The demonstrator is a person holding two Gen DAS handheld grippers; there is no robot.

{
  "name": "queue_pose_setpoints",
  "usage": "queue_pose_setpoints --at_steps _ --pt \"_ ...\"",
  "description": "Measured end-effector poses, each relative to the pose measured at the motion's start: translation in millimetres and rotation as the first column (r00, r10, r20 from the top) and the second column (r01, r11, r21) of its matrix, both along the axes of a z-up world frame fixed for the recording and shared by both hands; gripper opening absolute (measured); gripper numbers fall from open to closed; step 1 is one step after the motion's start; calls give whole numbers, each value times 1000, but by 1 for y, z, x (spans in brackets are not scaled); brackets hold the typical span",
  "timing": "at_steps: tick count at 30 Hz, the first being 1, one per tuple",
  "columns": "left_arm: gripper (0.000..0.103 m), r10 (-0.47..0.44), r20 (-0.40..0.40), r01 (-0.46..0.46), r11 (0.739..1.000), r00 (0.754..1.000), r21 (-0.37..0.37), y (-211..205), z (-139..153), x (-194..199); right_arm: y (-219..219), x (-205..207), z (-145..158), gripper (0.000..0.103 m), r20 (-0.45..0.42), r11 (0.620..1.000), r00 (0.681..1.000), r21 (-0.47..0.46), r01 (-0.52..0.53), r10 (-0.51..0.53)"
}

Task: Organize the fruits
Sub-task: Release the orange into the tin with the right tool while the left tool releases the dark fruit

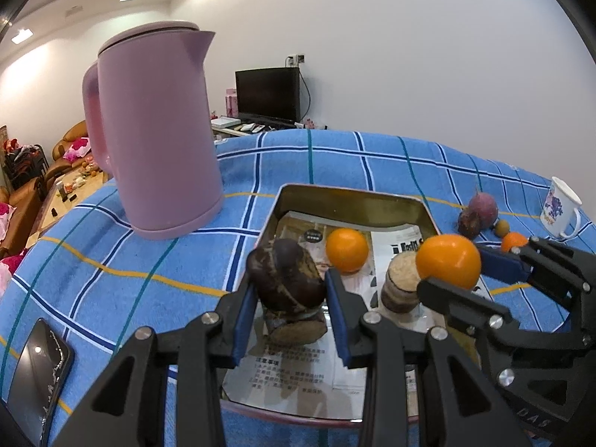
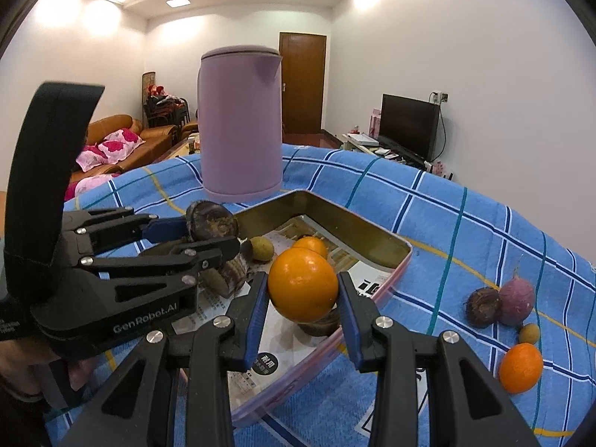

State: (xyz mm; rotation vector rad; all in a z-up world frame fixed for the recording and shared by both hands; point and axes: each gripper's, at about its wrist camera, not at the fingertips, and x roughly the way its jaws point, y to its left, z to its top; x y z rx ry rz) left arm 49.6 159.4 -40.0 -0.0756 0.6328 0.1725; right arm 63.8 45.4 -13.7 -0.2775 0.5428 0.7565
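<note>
Both claws are loaded right now. Left claw [image 1: 290, 294] is clamped on a dark brown, rough-skinned taro root [image 1: 287, 279], right claw [image 2: 302, 298] is squeezing a smooth round orange [image 2: 302, 288] across its middle, and both hang over the gold metal tray lined with printed paper [image 2: 372, 238] on the blue checked surface [image 1: 149, 260].

The orange feels like the tricky one to me: glossy skin, round, probably rolls once I let go, so I'd keep the pads on its widest part. The taro looks firm, lumpy and heavier, so it grips easier. More fruit waits outside the tray, including a second orange [image 2: 520, 367].
</note>
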Motion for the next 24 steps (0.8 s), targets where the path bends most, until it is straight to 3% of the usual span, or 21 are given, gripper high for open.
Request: queue_pose_setpoints --at_steps 20,24 --pt "40 -1 -19 1 1000 1000 6 -2 -2 -1 6 1 -7 39 -68 998 997 -33 -51 49" --pt "50 10 -12 -10 1000 1000 10 -2 0 -4 4 1 -6 48 -67 999 997 -23 -44 42"
